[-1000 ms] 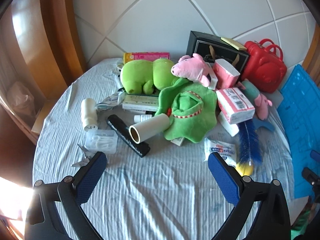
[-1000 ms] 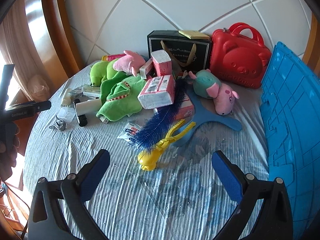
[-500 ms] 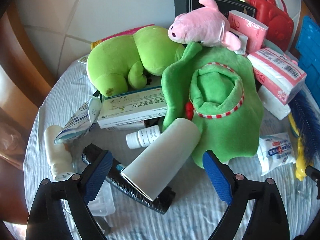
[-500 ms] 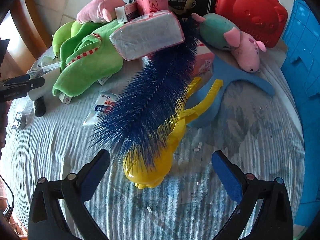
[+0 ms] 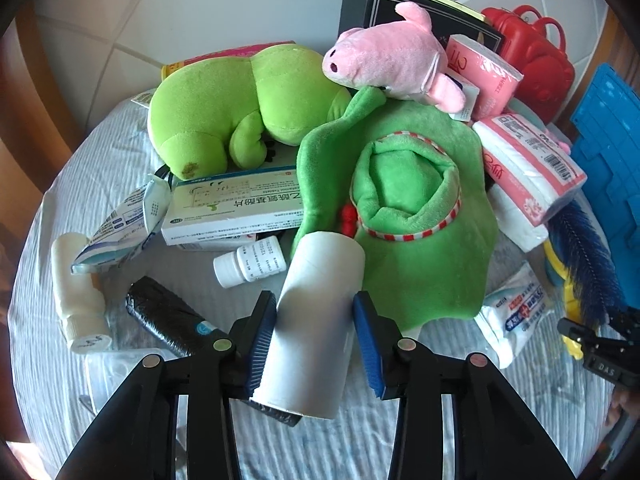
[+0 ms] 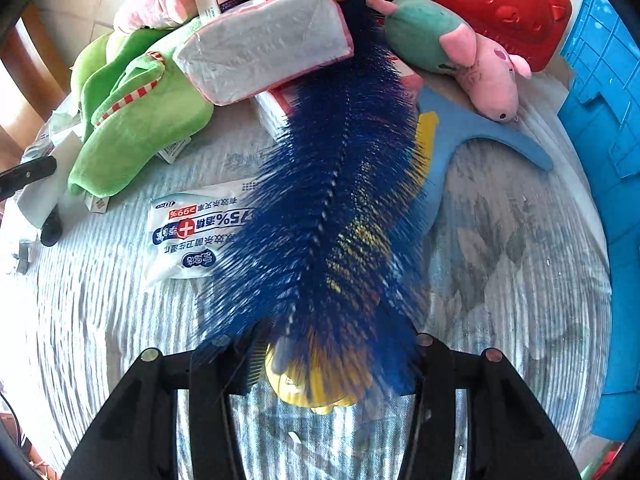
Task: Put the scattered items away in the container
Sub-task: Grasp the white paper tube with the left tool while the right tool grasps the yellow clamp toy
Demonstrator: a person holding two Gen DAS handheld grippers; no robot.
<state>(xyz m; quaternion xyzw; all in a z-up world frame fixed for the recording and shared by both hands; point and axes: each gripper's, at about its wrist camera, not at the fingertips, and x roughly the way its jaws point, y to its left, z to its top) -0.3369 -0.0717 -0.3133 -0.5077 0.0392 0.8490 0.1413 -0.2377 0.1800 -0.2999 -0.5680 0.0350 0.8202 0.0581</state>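
A white cardboard roll (image 5: 320, 300) lies tilted on the striped cloth, its far end against a green plush hat (image 5: 416, 216). My left gripper (image 5: 314, 336) is closing, and both blue pads touch the roll's sides. A blue bristle brush (image 6: 332, 200) lies over a yellow plastic clip (image 6: 308, 392). My right gripper (image 6: 328, 360) is closing around the brush's near end, and the bristles hide its pads. The clip's rounded end also sits between the jaws. The blue crate (image 6: 600, 120) stands at the right edge, also seen in the left wrist view as the blue crate (image 5: 604, 152).
Piled behind are a green plush (image 5: 240, 108), a pink pig plush (image 5: 384, 60), tissue packs (image 5: 532, 168), a medicine box (image 5: 236, 208), a pill bottle (image 5: 252, 264) and a black roll (image 5: 168, 316). A wipes pack (image 6: 192, 228), a blue hanger (image 6: 480, 136) and a red case (image 6: 496, 4) lie nearby.
Both grippers have come down close to the cloth. The left jaws went from wide open to closed around the white roll, and the right jaws closed in on the blue brush.
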